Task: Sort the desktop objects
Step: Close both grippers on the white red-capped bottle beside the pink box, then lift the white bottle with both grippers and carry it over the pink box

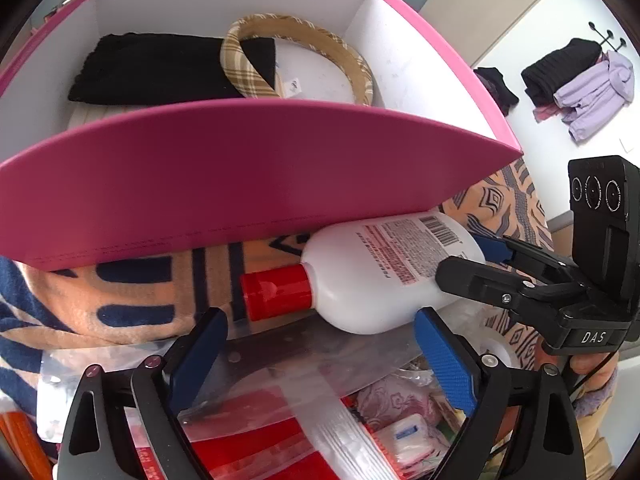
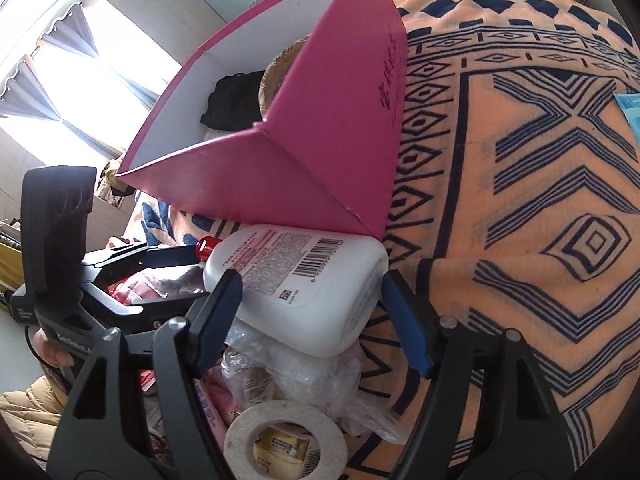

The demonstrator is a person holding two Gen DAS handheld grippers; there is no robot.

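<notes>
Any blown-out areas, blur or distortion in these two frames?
Right wrist: window blown out white, box and blanket evenly lit. Left wrist: sharp, box wall bowed by fisheye; dark vignette in both views' corners.

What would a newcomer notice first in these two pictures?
First the pink box, open at the top, with a black cloth and a plaid headband inside. In front of it a white bottle with a red cap lies on its side; the right gripper straddles its base. All rests on an orange and navy blanket.
</notes>
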